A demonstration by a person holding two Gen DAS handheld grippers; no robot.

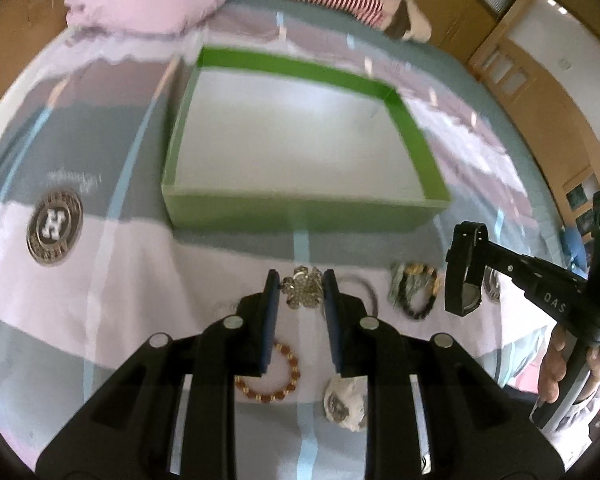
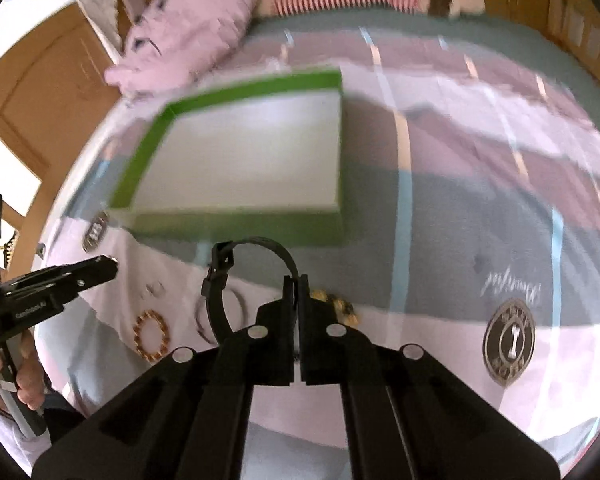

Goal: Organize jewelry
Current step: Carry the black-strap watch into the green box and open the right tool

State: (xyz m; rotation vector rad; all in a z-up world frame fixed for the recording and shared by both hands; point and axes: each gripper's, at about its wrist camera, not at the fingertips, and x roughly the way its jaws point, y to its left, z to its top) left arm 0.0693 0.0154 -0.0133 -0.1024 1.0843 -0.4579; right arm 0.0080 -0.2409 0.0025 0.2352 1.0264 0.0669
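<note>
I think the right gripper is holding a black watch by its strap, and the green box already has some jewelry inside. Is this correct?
Partly. The right gripper does hold the black watch by its strap, but the green box holds no jewelry: the left wrist view shows only its bare white floor. The pieces lie on the bedspread.

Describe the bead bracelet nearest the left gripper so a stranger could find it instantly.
Start at the green box on the patchwork bedspread, then come toward the camera to the loose jewelry in front of it. The amber bead bracelet lies flat beneath the left gripper. Unlike the dark tangled bracelets to the right, it is one open ring of reddish-orange beads.
</note>
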